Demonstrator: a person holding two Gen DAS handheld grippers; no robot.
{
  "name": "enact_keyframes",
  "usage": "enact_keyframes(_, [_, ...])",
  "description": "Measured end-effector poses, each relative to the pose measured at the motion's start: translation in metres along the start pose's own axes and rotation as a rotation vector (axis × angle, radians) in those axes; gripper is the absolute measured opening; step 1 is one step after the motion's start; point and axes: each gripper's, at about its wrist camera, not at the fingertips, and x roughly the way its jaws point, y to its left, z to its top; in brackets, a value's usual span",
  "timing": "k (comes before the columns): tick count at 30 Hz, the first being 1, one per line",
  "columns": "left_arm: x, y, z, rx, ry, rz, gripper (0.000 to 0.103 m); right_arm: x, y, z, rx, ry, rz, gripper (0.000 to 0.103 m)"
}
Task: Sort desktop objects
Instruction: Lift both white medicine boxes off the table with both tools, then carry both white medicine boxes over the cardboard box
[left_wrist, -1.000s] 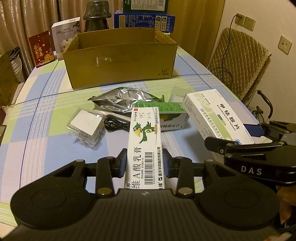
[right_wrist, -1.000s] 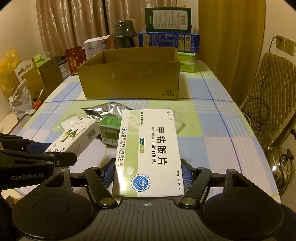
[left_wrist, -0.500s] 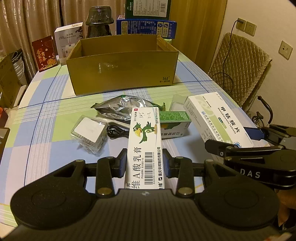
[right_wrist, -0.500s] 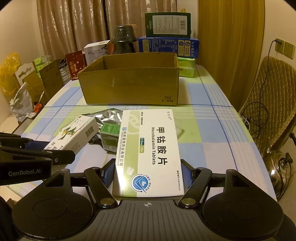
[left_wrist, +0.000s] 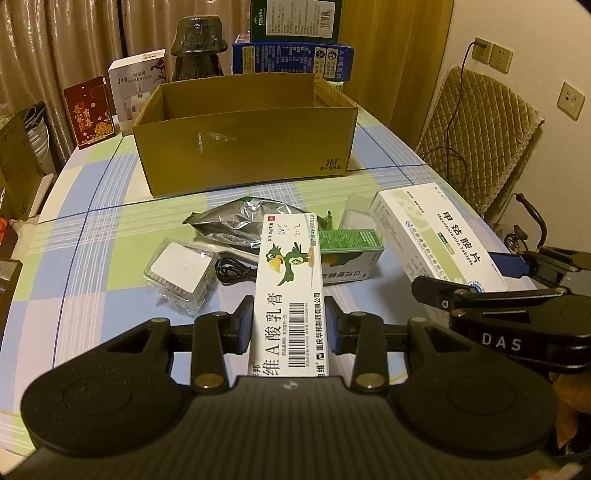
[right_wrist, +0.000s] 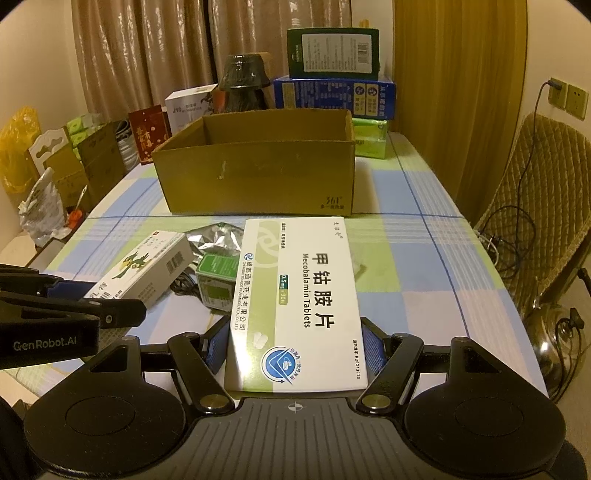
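both carried above the near table edge, left gripper (left_wrist: 290, 325) clamps the parrot-print ointment box (left_wrist: 290, 295), right gripper (right_wrist: 293, 341) clamps the mecobalamin tablets box (right_wrist: 299, 302), long axes pointing at the open cardboard box (right_wrist: 258, 173) straight ahead, neither arm evidently nearer.

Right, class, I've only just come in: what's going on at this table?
A person is sorting desk clutter with a handheld gripper in each hand. The left gripper is shut on a parrot-printed ointment box, and the right gripper is shut on a Mecobalamin tablets box. Both are held above the table, facing an open cardboard box. A foil pouch, a green carton, a clear plastic case and a black cable lie unsorted.
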Motion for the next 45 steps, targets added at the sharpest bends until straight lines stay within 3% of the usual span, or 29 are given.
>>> enact_keyframes(12, [0.01,0.016,0.026,-0.006,-0.022,0.01,0.033,0.015,-0.007,0.036,-0.002,-0.019,0.012,0.068])
enact_keyframes(28, [0.037,0.035,0.103,0.007,-0.073,-0.016,0.033,0.057,-0.019,0.11,-0.008,-0.016,0.038,0.068])
enact_keyframes(45, [0.071,0.06,0.169,0.022,-0.075,-0.003,0.033,0.1,-0.027,0.181,-0.039,-0.031,0.049,0.068])
